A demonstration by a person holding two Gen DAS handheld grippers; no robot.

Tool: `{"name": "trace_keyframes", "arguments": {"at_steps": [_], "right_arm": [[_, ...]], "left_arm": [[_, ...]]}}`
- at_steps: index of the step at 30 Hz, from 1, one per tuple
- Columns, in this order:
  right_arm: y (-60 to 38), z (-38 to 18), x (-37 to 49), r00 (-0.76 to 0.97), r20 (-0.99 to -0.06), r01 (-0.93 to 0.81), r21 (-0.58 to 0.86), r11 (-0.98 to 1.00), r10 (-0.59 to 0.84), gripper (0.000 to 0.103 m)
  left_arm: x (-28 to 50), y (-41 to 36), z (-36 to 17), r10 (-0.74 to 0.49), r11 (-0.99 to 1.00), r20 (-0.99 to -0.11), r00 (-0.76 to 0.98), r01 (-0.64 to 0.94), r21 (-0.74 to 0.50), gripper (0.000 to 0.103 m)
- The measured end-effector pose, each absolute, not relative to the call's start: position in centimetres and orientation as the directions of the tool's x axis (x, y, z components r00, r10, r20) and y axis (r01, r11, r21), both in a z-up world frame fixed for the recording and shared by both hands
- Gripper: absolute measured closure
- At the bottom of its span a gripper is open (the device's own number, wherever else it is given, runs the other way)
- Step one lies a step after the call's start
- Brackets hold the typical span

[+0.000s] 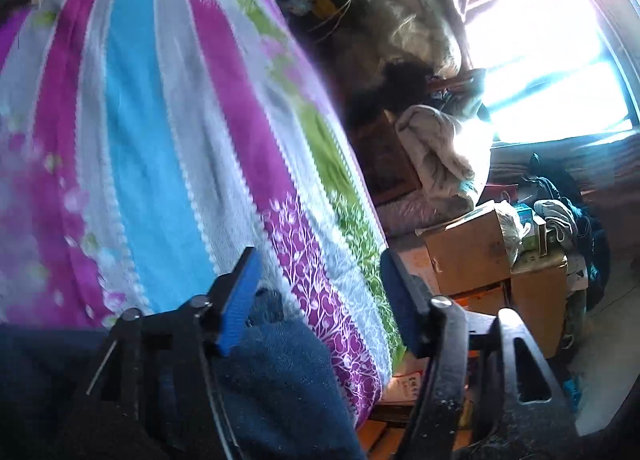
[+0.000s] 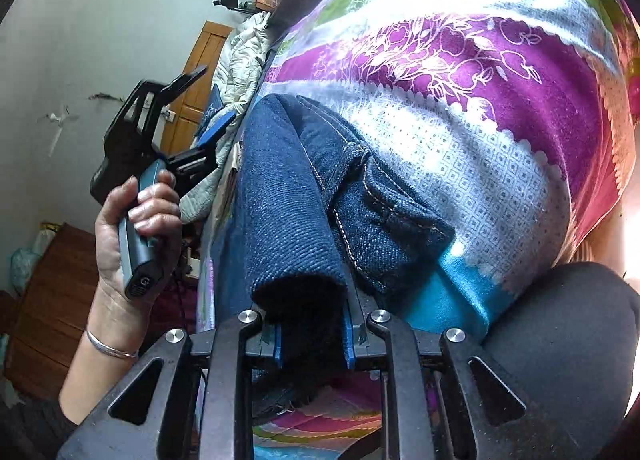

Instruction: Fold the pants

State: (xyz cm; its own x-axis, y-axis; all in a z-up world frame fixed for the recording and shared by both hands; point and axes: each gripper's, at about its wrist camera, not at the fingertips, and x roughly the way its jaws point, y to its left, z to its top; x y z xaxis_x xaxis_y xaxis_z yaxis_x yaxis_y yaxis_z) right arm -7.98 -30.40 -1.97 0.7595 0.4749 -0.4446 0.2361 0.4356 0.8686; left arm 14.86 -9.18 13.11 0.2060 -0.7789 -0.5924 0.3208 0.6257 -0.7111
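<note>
On the bed (image 2: 500,164) | pants (image 2: 288,196) are bunched, partly folded | right gripper (image 2: 312,340) jaws are clamped on denim | left gripper (image 1: 316,292) jaws are spread wide, empty | flattening is judged left

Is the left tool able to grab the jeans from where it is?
Probably yes. The left tool is open, and the jeans lie just below it on the striped blanket, with nothing between them.
</note>
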Motion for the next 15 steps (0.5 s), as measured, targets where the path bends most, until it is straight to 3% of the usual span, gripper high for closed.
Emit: {"name": "trace_keyframes", "arguments": {"at_steps": [1, 3, 5, 7, 10, 13, 15], "right_arm": [[-30.1, -2.4, -8.5, 0.766, -0.426, 0.238, 0.883, 0.404, 0.481, 0.079], [-30.2, -2.7, -9.1, 0.768, -0.406, 0.236, 0.898, 0.37, 0.495, 0.078], [-30.4, -2.6, -9.3, 0.766, -0.408, 0.228, 0.895, 0.383, 0.497, 0.074], [-30.6, -2.5, -9.4, 0.765, -0.387, 0.211, 0.906, 0.366, 0.516, 0.059], [-30.1, -1.5, -10.4, 0.746, -0.441, 0.25, 0.88, 0.403, 0.499, 0.062], [-32.1, 2.3, -14.0, 0.783, -0.523, 0.297, 0.79, 0.536, 0.337, 0.048], [-33.7, 4.0, -13.7, 0.794, -0.494, 0.231, 0.784, 0.576, 0.354, 0.047]], "left_arm": [[14.7, -8.7, 14.0, -0.772, 0.634, -0.595, 0.226, 0.354, -0.688, 0.023], [14.3, -7.5, 15.0, -0.755, 0.647, -0.613, 0.231, 0.412, -0.641, 0.018], [13.8, -7.8, 14.0, -0.746, 0.646, -0.643, 0.175, 0.427, -0.633, 0.018], [13.1, -9.8, 12.0, -0.71, 0.659, -0.698, 0.088, 0.431, -0.616, 0.02], [11.9, -12.4, 9.3, -0.691, 0.671, -0.723, 0.03, 0.399, -0.625, 0.024], [11.5, -10.1, 10.4, -0.725, 0.666, -0.68, 0.111, 0.362, -0.652, 0.028], [10.2, -7.4, 12.3, -0.742, 0.663, -0.634, 0.217, 0.373, -0.649, 0.026]]}}
